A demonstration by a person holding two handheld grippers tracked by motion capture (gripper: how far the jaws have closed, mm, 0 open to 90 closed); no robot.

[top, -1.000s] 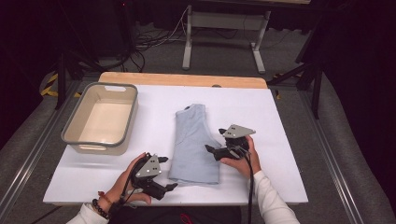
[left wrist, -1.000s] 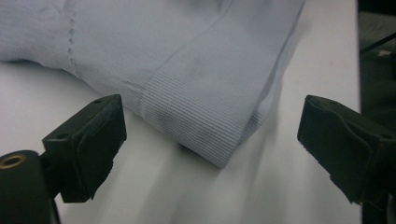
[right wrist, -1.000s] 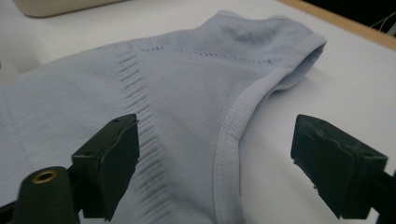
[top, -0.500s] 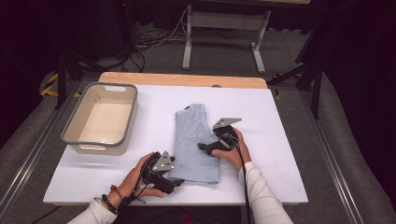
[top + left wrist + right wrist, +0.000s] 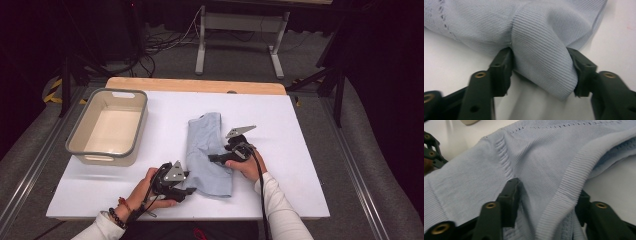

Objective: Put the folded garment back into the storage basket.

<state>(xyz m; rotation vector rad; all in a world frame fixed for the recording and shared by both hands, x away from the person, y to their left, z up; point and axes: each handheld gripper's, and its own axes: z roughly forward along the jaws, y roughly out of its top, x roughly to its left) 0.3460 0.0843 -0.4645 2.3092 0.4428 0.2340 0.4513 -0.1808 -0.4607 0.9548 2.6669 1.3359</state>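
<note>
Since the earlier frames we have brought both grippers in onto the light blue garment point(image 5: 209, 155), and both pairs of fingers have just been closing with cloth between them. Our left gripper point(image 5: 186, 189), low and left of centre in the high view, now sits at the garment's lower left corner; in the left gripper view its fingers point(image 5: 501, 70) pinch a raised fold of the ribbed fabric. Our right gripper point(image 5: 212, 158), at the centre of the high view, rests on the garment's right edge; in the right gripper view its fingers point(image 5: 510, 200) squeeze a bunched ridge with the ribbed hem. The garment lies folded lengthwise in the middle of the white counter point(image 5: 300, 150). At the left of the frame stands the beige bin point(image 5: 82, 145), well apart from the garment.
</note>
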